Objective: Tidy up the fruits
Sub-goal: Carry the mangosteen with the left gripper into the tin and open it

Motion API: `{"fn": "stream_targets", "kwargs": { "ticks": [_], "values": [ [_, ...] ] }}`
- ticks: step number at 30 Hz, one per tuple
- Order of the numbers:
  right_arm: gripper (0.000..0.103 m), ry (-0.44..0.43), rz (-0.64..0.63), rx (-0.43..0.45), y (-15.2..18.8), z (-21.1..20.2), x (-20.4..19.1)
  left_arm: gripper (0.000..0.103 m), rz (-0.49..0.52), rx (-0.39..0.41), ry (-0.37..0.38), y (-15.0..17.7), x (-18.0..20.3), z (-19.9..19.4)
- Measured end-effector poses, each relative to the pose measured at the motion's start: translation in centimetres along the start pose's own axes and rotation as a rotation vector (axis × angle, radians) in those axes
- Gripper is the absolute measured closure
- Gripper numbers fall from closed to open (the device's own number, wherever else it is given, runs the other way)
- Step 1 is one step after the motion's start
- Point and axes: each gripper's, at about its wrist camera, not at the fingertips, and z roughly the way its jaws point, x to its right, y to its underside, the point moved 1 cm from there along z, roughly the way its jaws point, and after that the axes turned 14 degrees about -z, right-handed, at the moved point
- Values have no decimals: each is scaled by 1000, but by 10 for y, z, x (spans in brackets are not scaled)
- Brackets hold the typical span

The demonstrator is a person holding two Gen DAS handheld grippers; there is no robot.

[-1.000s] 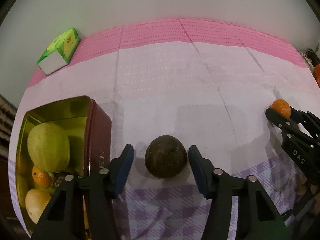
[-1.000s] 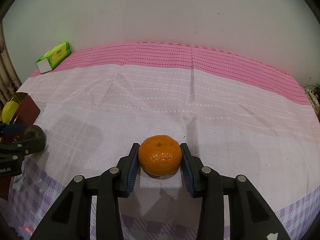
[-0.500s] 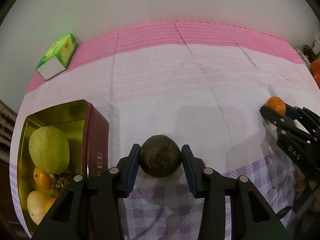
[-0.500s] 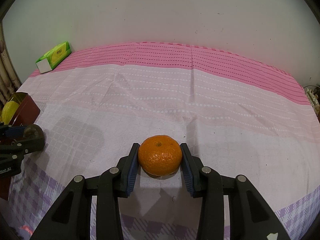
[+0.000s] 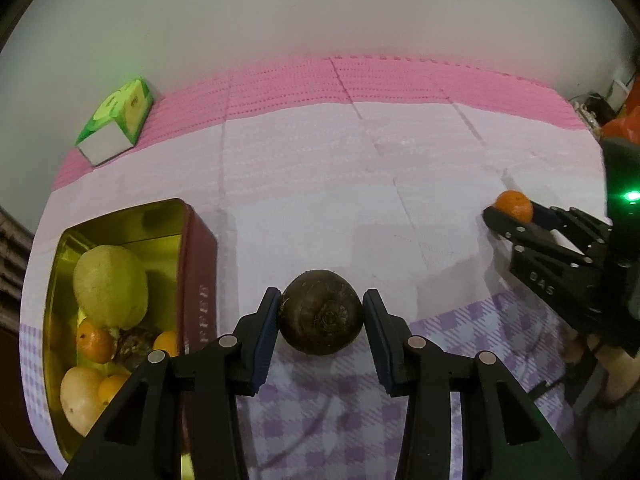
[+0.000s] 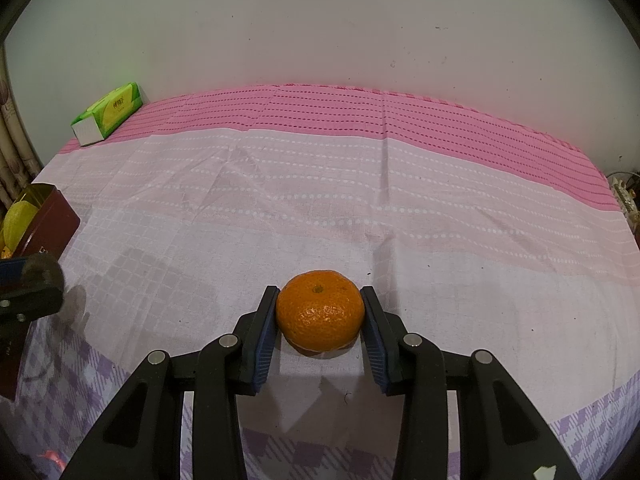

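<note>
My left gripper (image 5: 320, 314) is shut on a dark brown round fruit (image 5: 320, 312), held just above the pink and purple cloth. To its left stands a red tin (image 5: 200, 280) with a gold inside, holding a green fruit (image 5: 110, 286), small oranges and a pale yellow fruit. My right gripper (image 6: 319, 312) is shut on an orange mandarin (image 6: 320, 310) low over the cloth. The left wrist view shows that gripper (image 5: 510, 210) and mandarin (image 5: 514, 204) at the far right. The right wrist view shows the left gripper (image 6: 32, 276) and the tin (image 6: 48, 220) at the left edge.
A green tissue pack (image 5: 116, 128) lies at the back left of the cloth, near the white wall. Cables and an orange thing (image 5: 624, 120) sit past the table's right end. A person's hand shows at the lower right of the left wrist view.
The left gripper's jaws closed onto the dark fruit, then lifted it a little off the cloth. The right gripper kept still with the mandarin.
</note>
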Motion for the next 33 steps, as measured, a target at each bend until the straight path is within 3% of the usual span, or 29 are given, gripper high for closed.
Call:
{"fn": "stream_targets", "kwargs": {
  "ticks": [16, 33],
  "values": [
    [65, 1, -1, 0, 0, 0, 0, 60, -94, 70, -38, -3, -55, -47],
    [65, 2, -1, 1, 0, 0, 0, 60, -217, 64, -178, 5, -139, -48]
  ]
}}
